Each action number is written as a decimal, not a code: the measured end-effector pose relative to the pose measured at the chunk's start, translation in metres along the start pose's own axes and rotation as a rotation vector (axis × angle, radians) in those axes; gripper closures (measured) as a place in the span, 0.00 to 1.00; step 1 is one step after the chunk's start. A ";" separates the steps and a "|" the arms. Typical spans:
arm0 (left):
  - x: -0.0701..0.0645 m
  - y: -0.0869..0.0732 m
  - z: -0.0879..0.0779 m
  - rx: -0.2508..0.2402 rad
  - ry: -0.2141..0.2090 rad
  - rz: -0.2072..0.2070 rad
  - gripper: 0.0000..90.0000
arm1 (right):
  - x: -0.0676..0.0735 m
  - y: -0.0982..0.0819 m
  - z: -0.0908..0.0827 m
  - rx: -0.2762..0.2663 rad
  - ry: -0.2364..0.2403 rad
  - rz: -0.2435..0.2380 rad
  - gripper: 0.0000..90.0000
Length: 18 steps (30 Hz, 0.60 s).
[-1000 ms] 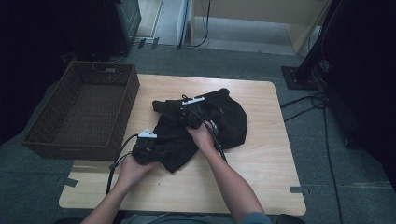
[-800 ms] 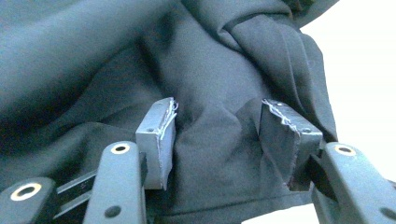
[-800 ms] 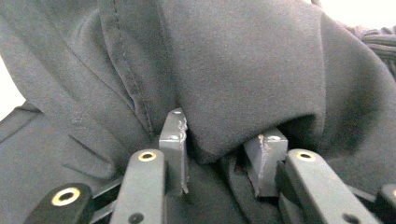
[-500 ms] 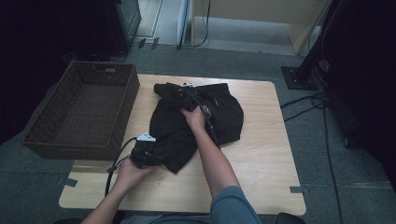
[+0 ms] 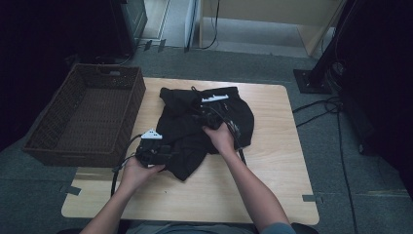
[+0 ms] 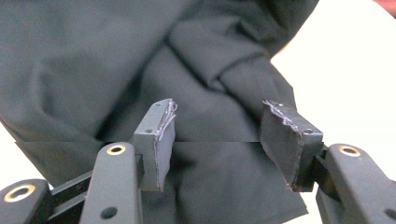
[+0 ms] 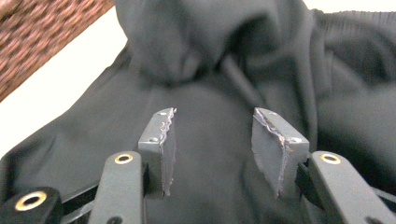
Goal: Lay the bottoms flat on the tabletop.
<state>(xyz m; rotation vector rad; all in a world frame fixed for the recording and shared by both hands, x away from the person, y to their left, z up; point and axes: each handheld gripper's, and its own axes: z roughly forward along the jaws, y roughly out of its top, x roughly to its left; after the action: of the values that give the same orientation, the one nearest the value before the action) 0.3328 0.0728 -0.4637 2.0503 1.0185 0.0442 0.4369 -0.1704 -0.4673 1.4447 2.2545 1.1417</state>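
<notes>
A wicker basket (image 5: 87, 114) is set left of the black garment (image 5: 204, 122); both grippers (image 6: 217, 135) (image 7: 212, 135) are held apart, empty, above cloth.

This looks like a lab or recording room rather than a home. A plain wooden table (image 5: 272, 161) stands alone on grey carpet (image 5: 341, 170), its spot marked by strips of tape (image 5: 311, 198) on the floor. Loose cables (image 5: 336, 105) run across the carpet to a black stand base (image 5: 308, 80), and dark equipment (unlit, hard to identify) lines the edges.
</notes>
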 end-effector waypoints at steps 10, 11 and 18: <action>0.026 0.027 0.030 0.017 0.039 -0.020 0.47 | 0.005 -0.057 -0.022 0.043 0.050 0.006 0.46; 0.028 0.026 0.035 0.029 0.052 -0.021 0.47 | 0.005 -0.060 -0.023 0.042 0.052 0.005 0.44; 0.037 0.018 0.056 0.089 0.116 0.047 0.53 | 0.011 -0.076 -0.014 0.043 0.016 -0.064 0.44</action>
<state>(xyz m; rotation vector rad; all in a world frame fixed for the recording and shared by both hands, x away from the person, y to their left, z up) 0.3900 0.0549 -0.4993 2.1741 1.0596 0.1468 0.3732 -0.1838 -0.5101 1.3732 2.3316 1.0964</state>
